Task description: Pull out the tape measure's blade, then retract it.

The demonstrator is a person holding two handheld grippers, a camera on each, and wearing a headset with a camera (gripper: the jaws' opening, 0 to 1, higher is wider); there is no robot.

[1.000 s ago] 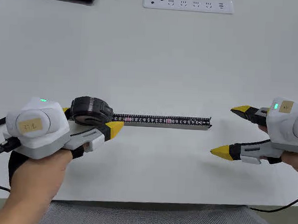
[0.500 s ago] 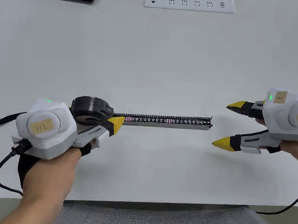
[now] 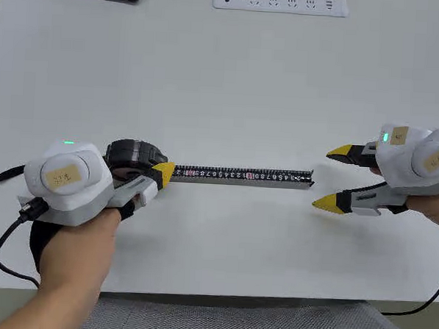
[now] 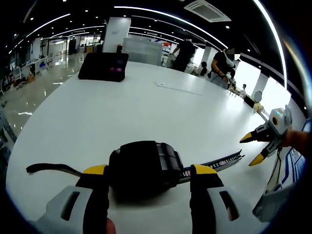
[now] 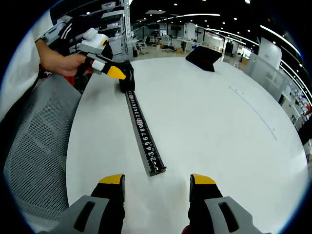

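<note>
White tabletop (image 3: 224, 76) is seen under the work. The left gripper (image 4: 148, 169) is clamped on the tape measure case (image 3: 131, 158), lower left of the head view. The right gripper (image 3: 331, 178) is spread wide, nothing held; the end hook (image 5: 157, 170) lies just ahead, untouched. The blade (image 3: 241, 176) is laid out flat mid-frame: pull-out is judged done, retraction left.
</note>
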